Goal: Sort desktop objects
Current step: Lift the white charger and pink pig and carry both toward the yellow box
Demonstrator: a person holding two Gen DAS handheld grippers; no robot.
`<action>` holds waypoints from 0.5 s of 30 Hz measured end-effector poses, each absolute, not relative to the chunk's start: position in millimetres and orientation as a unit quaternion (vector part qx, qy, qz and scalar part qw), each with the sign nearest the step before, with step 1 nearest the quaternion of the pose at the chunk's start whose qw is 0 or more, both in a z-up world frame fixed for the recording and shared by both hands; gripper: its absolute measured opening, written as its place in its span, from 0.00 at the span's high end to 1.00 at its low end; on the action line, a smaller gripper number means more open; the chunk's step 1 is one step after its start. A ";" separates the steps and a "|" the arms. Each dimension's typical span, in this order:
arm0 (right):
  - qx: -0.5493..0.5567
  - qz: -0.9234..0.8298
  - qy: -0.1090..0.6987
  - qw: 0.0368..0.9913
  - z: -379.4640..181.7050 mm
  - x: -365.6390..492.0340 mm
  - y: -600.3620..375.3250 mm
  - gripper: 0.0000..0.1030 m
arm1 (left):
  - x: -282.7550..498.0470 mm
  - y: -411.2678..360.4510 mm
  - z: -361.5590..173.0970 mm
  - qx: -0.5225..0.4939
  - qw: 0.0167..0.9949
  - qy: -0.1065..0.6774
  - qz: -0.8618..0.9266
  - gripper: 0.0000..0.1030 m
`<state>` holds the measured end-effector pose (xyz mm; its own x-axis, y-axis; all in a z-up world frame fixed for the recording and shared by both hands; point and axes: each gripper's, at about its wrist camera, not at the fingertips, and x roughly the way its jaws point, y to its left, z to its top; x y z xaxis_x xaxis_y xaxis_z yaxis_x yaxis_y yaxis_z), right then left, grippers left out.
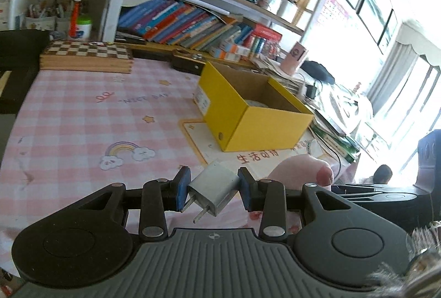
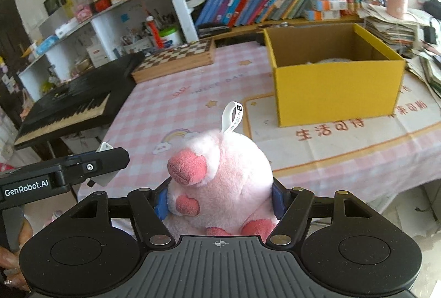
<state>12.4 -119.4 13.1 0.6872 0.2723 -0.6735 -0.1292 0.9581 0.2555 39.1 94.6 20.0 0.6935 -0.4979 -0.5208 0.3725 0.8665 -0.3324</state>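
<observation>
Both tongs loaded, yellow box ahead.
Left tongs [image 1: 213, 189] nearly shut, clamped on the charger [image 1: 213, 187] by its flat sides, prongs pointing back at the camera; small, rigid, probably slick, so the flats look like the right hold. Right tongs [image 2: 220, 198] about half open, pinching the plush pig [image 2: 220, 176] at the body; soft, light, squashes under the pads, so grip mid-body, not the tag. Both held above the table [image 1: 69, 118]. Box [image 2: 339, 91] sits open on the table beyond, something pale inside, can't tell what.
</observation>
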 end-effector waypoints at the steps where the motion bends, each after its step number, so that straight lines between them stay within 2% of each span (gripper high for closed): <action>1: 0.097 0.106 0.381 0.913 12.4 12.2 -121.5 0.33 | 39.9 92.2 19.8 -0.099 0.913 0.312 -0.241 0.67; 15: 0.125 0.057 0.394 0.909 3.9 11.7 -169.6 0.33 | 58.0 39.5 15.2 -0.077 0.893 0.334 -0.292 0.66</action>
<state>11.7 -169.6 3.9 0.6825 0.2024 -0.7024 -0.0054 0.9623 0.2720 58.0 39.5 15.2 0.6066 -0.5725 -0.5517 0.4689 0.8180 -0.3332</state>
